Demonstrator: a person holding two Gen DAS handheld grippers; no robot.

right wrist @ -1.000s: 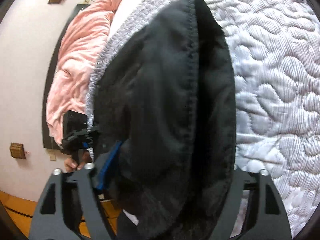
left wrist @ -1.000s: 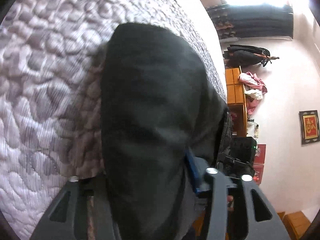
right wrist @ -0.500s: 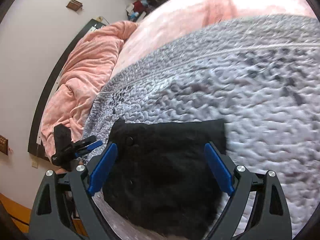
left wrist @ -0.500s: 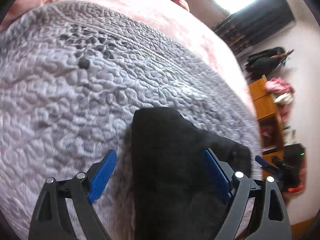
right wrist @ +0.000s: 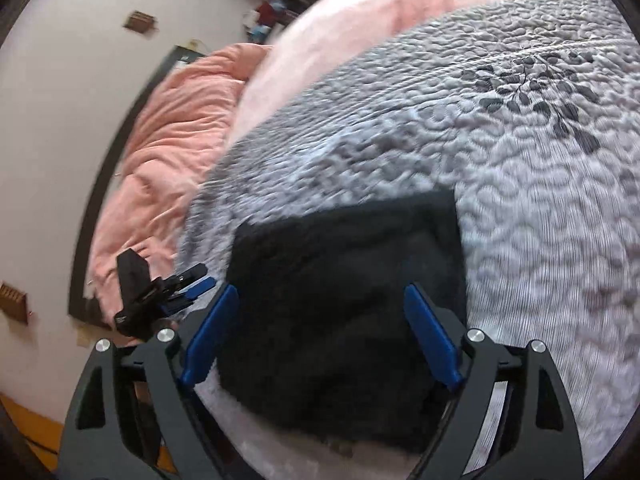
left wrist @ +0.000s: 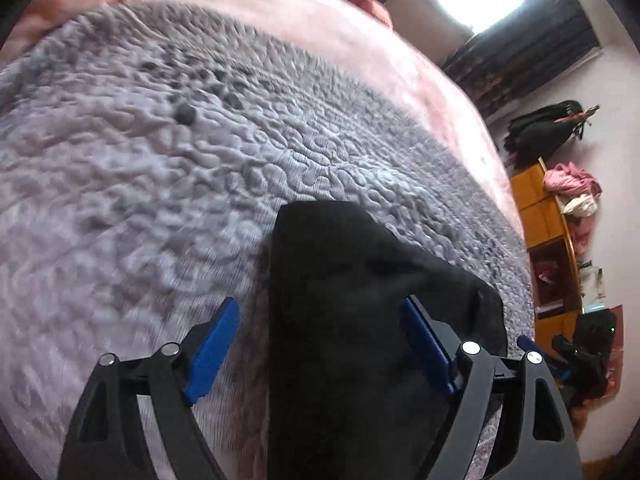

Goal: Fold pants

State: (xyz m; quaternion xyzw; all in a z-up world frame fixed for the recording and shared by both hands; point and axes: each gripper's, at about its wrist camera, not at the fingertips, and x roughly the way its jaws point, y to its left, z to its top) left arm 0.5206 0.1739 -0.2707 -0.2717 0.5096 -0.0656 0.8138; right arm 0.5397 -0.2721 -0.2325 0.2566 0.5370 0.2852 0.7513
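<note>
nearest, the left gripper has its blue-padded fingers spread wide; its jaws opened over the last second, and the black cloth lies under the gap with neither pad pressing it. likewise the right gripper is released, its blue pads standing apart above the cloth and gripping nothing. both frames are matte black with silver rivets.

just beyond the fingers, the pants lie folded into a squarish, fuzzy black bundle near the front edge of the bed; from the left wrist view the same pants look like a thick slab with a rounded far corner and a soft hump on the right.

under them spreads a grey quilted bedspread, puckered in pebble-like stitching, with a dark leaf sprig sewn further back. past it lies smooth pale pink bedding, and a rumpled salmon blanket hangs along the bed's side.

farthest off, an orange wooden shelf unit carries a heap of pink and white clothes on top; its open compartments hold items too small to tell.
</note>
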